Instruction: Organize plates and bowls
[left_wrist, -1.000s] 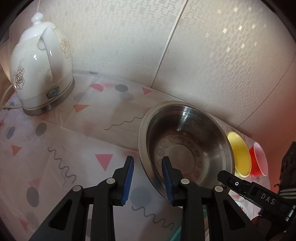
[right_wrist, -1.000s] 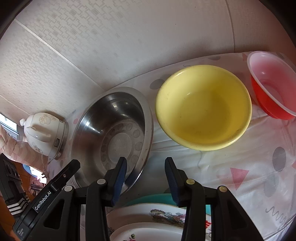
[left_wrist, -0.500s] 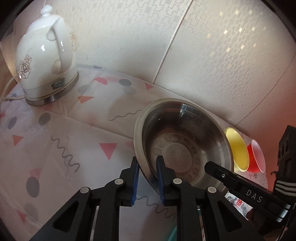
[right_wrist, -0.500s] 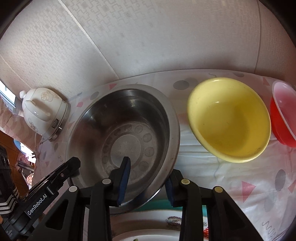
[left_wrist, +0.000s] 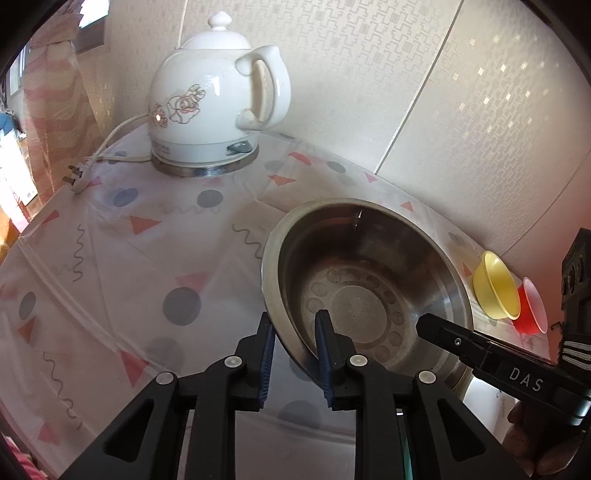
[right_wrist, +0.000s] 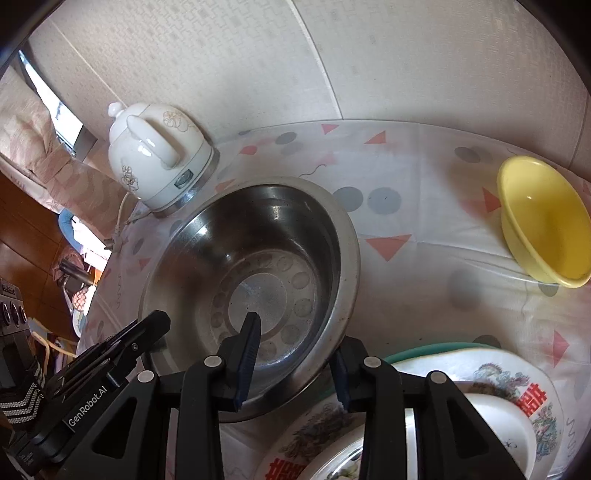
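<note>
Patterned cloth (left_wrist: 110, 258) covers the table beneath a papered wall. Nearest, the left gripper (left_wrist: 293, 339) straddles the near-left rim of the steel bowl (left_wrist: 354, 291), one pad outside, one inside; its jaws have just been opening slightly, and whether the pads press the rim cannot be told. The right gripper (right_wrist: 295, 350) straddles the bowl's near-right rim (right_wrist: 343, 288) likewise, grip also uncertain. Printed plates (right_wrist: 491, 380) lie stacked just beside the bowl, under the right gripper. Farther off stand a yellow bowl (right_wrist: 543, 221) and, touching it, a red bowl (left_wrist: 530, 310). Farthest, a white kettle (left_wrist: 210, 107) stands by the wall.
</note>
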